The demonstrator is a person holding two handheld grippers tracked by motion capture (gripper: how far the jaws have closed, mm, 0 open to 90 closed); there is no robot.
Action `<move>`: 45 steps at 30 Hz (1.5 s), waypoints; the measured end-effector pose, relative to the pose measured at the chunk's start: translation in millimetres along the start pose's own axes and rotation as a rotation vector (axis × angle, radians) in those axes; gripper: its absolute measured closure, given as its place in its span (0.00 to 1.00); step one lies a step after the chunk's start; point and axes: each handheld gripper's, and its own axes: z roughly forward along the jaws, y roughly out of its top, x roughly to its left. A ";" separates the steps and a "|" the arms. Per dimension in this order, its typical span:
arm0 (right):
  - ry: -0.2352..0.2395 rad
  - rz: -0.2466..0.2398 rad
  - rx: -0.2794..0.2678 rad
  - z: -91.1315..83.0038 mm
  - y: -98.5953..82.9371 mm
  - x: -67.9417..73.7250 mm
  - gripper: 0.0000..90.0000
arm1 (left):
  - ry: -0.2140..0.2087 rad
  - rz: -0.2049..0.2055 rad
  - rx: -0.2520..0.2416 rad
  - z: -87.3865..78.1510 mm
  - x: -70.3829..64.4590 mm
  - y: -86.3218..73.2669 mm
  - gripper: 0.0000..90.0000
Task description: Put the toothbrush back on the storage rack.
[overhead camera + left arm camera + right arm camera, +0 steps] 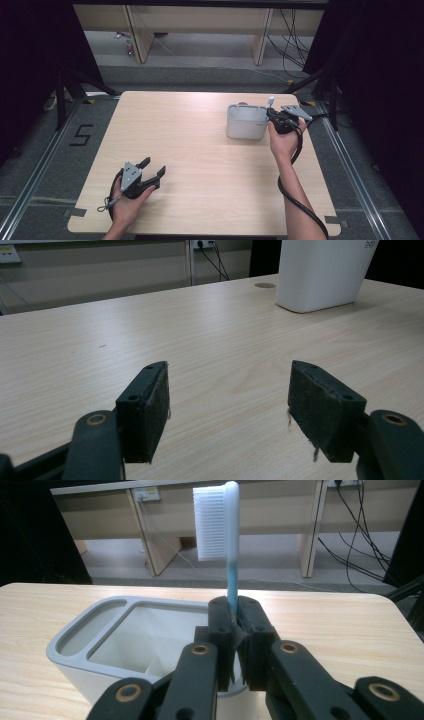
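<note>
I have the right claw clenched low on the toothbrush handle — light, stiff, slick plastic — over the holder; left claw released.

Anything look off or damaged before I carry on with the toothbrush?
One thing: the left gripper pads are frayed, with threads hanging off the edges. Otherwise the toothbrush stands upright in the right gripper beside the holder.

Worktop: light wood grain, rounded corners, small round mark near the far edge. Floor: grey carpet with metal rails and a black "5" marking. Background: wooden desk legs, trailing black cables, black curtains.
</note>
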 end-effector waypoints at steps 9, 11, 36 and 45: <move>-0.002 -0.006 0.022 3.4 -8.6 0.3 0.95 | -0.003 0.001 0.001 0.2 0.0 0.0 0.36; -0.006 -0.001 0.039 3.8 -10.4 0.6 0.95 | -0.003 0.000 0.000 0.1 -0.1 0.0 0.36; -0.034 -0.014 0.028 -0.1 -10.7 -1.1 0.65 | -0.010 -0.004 -0.019 1.2 0.4 -0.6 0.36; -0.014 0.024 0.063 -18.8 -13.2 1.5 0.55 | -0.001 -0.004 -0.001 0.0 0.3 0.0 0.36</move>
